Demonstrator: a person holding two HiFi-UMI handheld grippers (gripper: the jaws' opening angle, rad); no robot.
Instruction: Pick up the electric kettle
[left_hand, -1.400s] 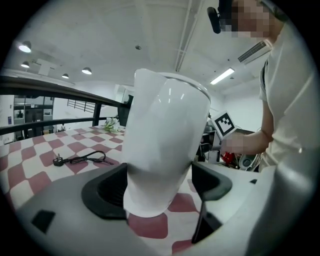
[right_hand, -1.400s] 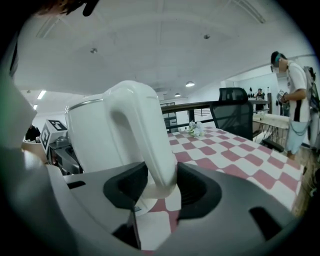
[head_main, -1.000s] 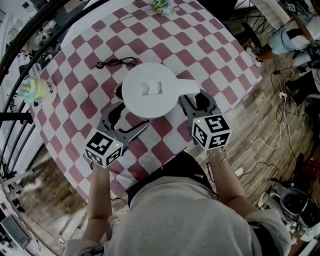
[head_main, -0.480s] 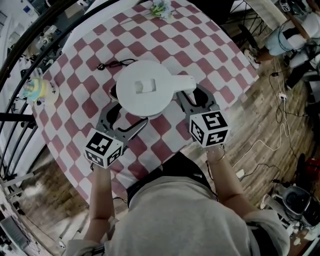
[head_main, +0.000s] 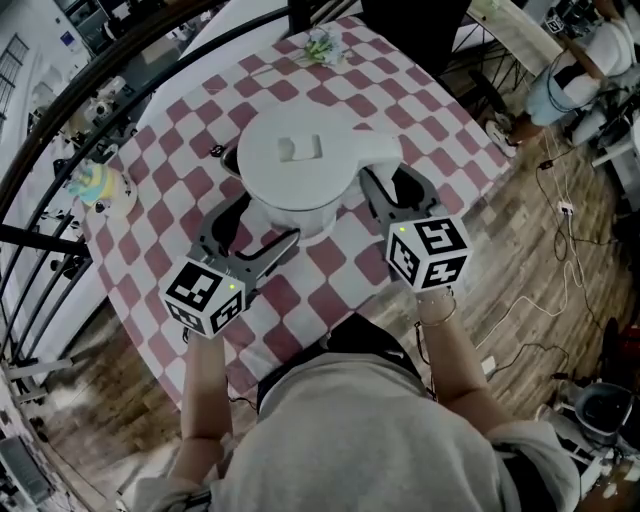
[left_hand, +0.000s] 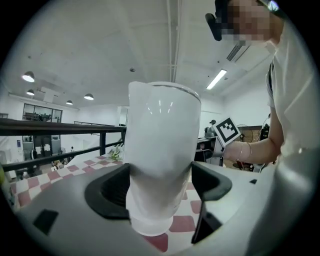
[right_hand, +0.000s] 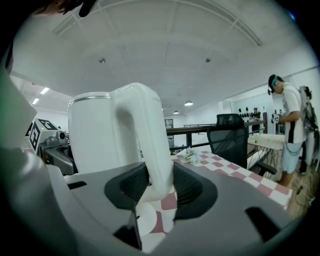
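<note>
The white electric kettle (head_main: 300, 165) hangs above the red-and-white checked table (head_main: 450, 115), carried between both grippers. My left gripper (head_main: 255, 228) is shut on the lower part of the kettle's body (left_hand: 160, 150), its jaws pressing both sides. My right gripper (head_main: 393, 192) holds the kettle's white handle (right_hand: 150, 135), and its jaws are closing tighter on it. The handle (head_main: 375, 150) points right in the head view. A round base (right_hand: 142, 220) lies on the cloth below, and its dark rim (head_main: 228, 162) peeks out at the kettle's left.
A colourful toy (head_main: 100, 185) sits at the table's left edge beside a dark railing (head_main: 60, 110). A small bunch of flowers (head_main: 322, 42) lies at the far edge. A black chair (right_hand: 235, 130) and a standing person (right_hand: 290, 125) are to the right, with cables on the wooden floor (head_main: 560, 240).
Both grippers have risen together with the kettle, which now looks larger and sits farther up the head view. The base has stayed on the table.
</note>
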